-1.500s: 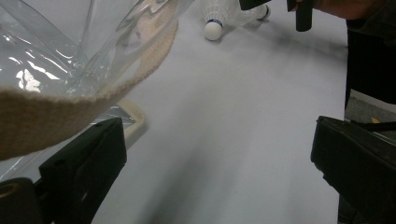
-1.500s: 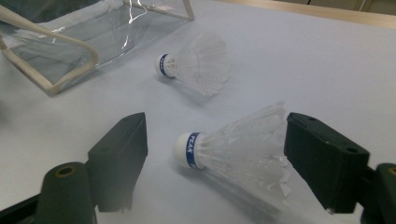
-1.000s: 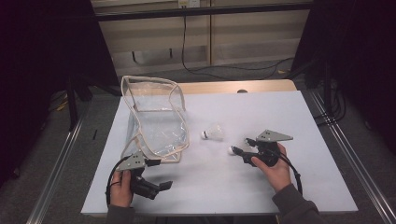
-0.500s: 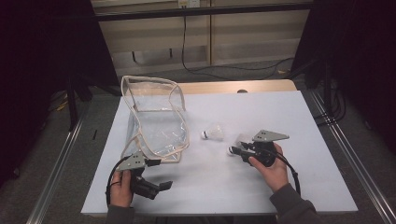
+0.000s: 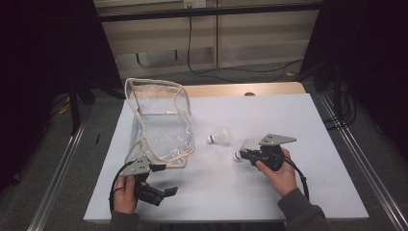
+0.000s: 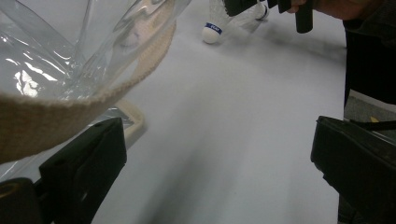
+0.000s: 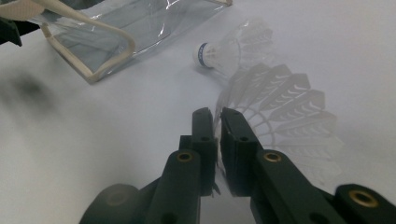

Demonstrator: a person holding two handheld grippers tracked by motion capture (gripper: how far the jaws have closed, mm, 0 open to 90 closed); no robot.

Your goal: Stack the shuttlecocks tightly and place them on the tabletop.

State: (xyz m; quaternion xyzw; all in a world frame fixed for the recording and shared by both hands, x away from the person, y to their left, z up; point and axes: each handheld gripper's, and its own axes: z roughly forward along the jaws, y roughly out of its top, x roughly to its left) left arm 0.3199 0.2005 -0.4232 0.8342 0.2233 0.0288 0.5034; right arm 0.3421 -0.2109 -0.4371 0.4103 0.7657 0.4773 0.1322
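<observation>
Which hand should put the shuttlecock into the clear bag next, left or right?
Right. The right gripper has just closed its jaws on a shuttlecock's skirt. The left gripper, jaws open, sits at the clear bag's rim, placed to steady it.

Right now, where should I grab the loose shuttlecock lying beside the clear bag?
Probably the feather skirt's rim: the shuttlecock lies on its side, cork toward the clear bag, open cone facing away. Come from that open end, one jaw inside the cone, one outside.

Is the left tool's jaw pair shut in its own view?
No: in the left gripper view the left tool has its two black jaws far apart with bare table between them, the clear bag strap beside one.
</observation>
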